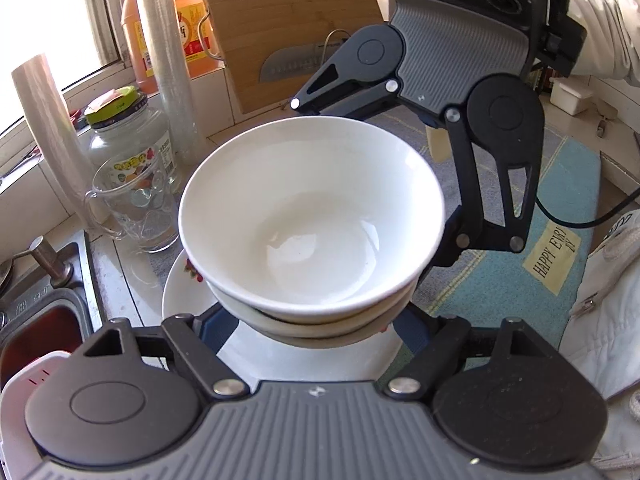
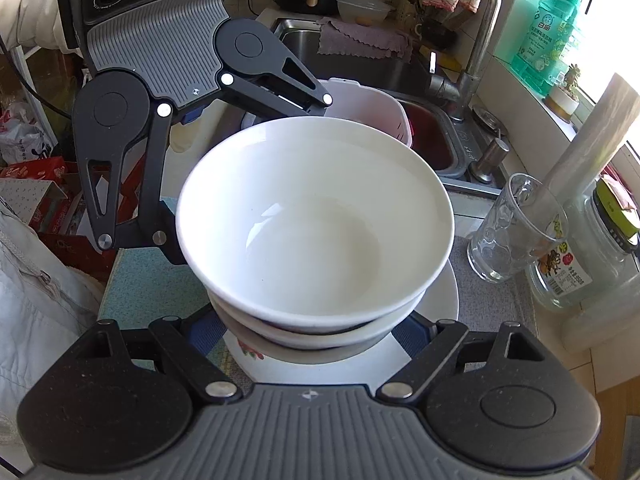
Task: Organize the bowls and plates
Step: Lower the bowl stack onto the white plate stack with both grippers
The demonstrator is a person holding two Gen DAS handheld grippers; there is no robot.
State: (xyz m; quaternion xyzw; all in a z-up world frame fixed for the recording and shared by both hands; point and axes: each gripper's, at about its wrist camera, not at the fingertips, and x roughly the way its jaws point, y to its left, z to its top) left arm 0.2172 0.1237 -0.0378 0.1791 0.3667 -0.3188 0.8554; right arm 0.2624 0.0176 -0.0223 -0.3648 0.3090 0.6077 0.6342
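A stack of white bowls (image 1: pixel 312 220) sits over a white plate (image 1: pixel 184 300) with a flower print on the counter; it also shows in the right wrist view (image 2: pixel 316 220), with the plate (image 2: pixel 440 300) under it. My left gripper (image 1: pixel 312 332) reaches in from one side and my right gripper (image 2: pixel 312 332) from the opposite side. Both have their fingers spread wide around the lower bowls of the stack. The fingertips are hidden under the bowls, so contact cannot be judged. The right gripper shows across the stack in the left view (image 1: pixel 400 92), the left gripper in the right view (image 2: pixel 200 88).
A glass mug (image 1: pixel 136 204), a green-lidded jar (image 1: pixel 132 136), rolls of wrap (image 1: pixel 168 60), an oil bottle and a cutting board (image 1: pixel 288 20) stand behind. The sink (image 2: pixel 400 80) with faucet and a pink basket (image 2: pixel 372 108) lies beside the counter. A blue mat (image 1: pixel 540 240) covers the counter.
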